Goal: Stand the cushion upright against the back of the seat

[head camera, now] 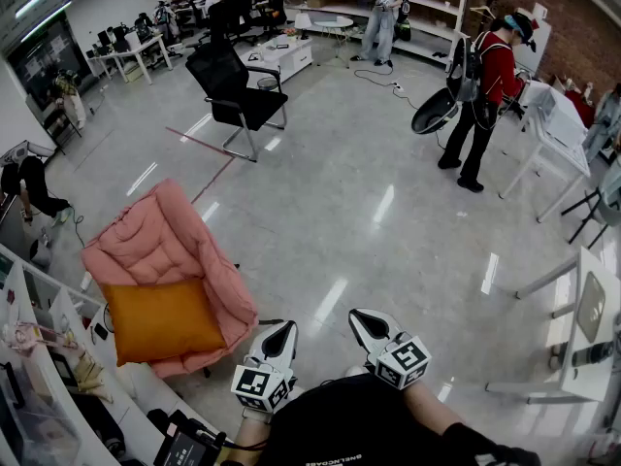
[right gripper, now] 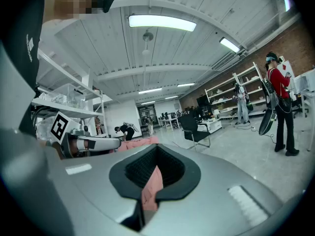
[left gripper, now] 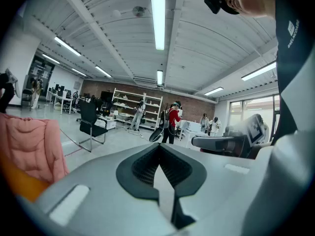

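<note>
orange cushion (head camera: 163,320) lying on pink seat (head camera: 160,229) | left gripper (head camera: 281,336) hovering beside seat, jaws sitting together, empty | right gripper (head camera: 367,326) hovering alongside, jaws together, empty

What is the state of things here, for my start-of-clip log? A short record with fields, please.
cushion: orange, lying on the chair's seat, not upright
chair: pink, padded, at the left of the head view
left gripper: shut, empty, clear of the chair
right gripper: shut, empty, clear of the chair
background: black office chair; person in red, standing
</note>
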`<state>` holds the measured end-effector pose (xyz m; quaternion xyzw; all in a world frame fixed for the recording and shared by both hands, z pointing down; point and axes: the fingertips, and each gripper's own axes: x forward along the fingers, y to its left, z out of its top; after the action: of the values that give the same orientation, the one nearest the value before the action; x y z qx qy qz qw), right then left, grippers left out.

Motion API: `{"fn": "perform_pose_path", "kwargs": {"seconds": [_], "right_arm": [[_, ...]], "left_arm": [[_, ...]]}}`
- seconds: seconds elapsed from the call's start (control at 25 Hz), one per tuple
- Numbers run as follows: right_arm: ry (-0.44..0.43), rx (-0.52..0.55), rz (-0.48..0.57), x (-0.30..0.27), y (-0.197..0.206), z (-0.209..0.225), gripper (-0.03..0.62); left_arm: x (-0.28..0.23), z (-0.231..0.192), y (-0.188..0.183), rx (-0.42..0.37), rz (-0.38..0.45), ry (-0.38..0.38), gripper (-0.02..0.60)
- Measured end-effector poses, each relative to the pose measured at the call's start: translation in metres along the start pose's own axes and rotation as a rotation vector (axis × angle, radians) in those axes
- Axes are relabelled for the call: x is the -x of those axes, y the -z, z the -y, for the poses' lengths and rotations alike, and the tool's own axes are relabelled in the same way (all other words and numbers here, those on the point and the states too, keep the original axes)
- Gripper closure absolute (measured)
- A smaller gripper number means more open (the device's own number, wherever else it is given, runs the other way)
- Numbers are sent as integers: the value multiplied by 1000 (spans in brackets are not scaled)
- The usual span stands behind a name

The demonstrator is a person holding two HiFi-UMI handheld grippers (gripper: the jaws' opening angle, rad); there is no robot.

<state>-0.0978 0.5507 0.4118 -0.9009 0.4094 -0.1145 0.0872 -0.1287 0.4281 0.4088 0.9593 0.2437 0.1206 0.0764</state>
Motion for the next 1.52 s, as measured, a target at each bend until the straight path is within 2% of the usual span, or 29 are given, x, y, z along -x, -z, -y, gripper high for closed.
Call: {"fn": "perform_pose_path", "kwargs": {"seconds": [0.44,0.68,0.88,1.12,1.52], "right_arm": [[-11,-27,18,29,2,38,592],[-63,-79,43,41,3,64,591],[-95,-51,1,47,12,80,591],[-98,-78,22,43,6,87,591],[-81,-81,-22,12,13,86,591]], "left_arm": [[-40,40,6,-10,-23,24,569],[-62,61,13,-23,-37,-2,569],[-75,77,17,-30,-47,-14,569],[-83,73,16,-13,-41,-23,569],[-88,39,13,17,-27,-7,569]]}}
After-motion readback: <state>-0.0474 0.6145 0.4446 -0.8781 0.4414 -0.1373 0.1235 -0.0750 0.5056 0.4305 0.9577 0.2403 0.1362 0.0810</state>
